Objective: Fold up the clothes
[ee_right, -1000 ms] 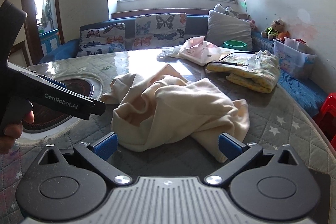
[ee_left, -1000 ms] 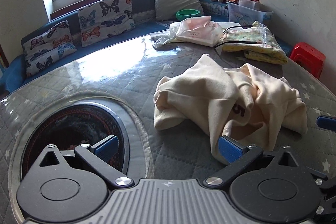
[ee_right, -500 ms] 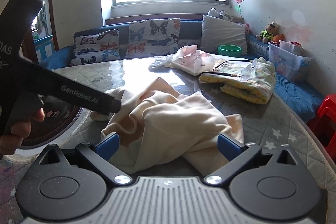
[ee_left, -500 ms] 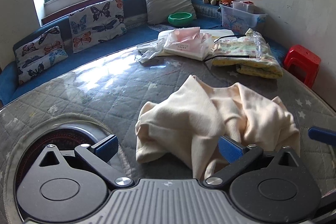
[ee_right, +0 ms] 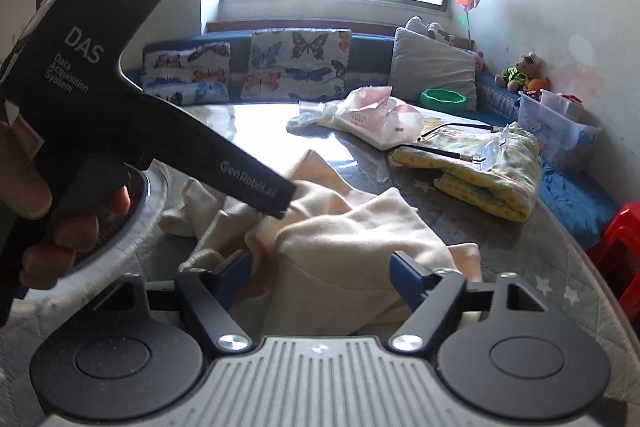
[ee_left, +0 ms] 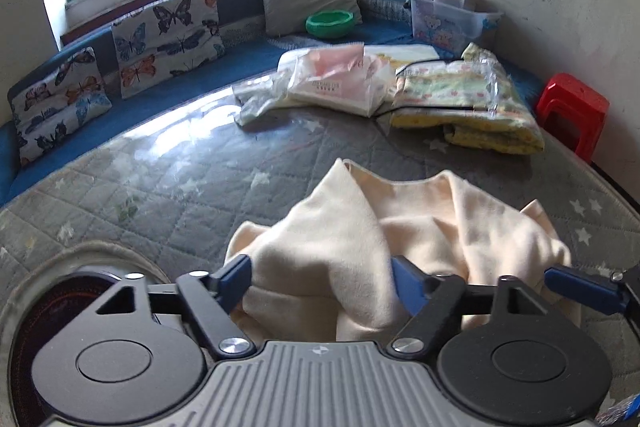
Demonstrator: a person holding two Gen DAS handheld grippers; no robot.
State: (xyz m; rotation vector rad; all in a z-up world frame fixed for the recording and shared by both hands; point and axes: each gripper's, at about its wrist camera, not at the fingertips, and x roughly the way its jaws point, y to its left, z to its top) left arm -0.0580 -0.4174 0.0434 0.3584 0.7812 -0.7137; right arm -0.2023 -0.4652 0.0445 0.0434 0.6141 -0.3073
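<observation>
A crumpled cream garment (ee_left: 400, 223) lies on the grey quilted table (ee_left: 168, 195). My left gripper (ee_left: 322, 279) is open, its blue fingers on either side of the garment's near fold. My right gripper (ee_right: 320, 277) is open too, with cream cloth (ee_right: 352, 247) bunched between its fingers. The left gripper's black body (ee_right: 160, 131) crosses the right wrist view from the left, its tip over the garment. One blue finger of the right gripper (ee_left: 580, 287) shows at the right edge of the left wrist view.
A folded yellow patterned blanket (ee_left: 464, 103) and a pink-and-white plastic packet (ee_left: 336, 79) lie at the table's far side. A round dark inset (ee_left: 52, 307) sits at the near left. A red stool (ee_left: 572, 115) stands to the right. A blue bench with butterfly cushions (ee_left: 164, 35) runs behind.
Both grippers have moved forward and down onto the garment, which now lies between their fingers. The fingers of both stand closer together than before.
</observation>
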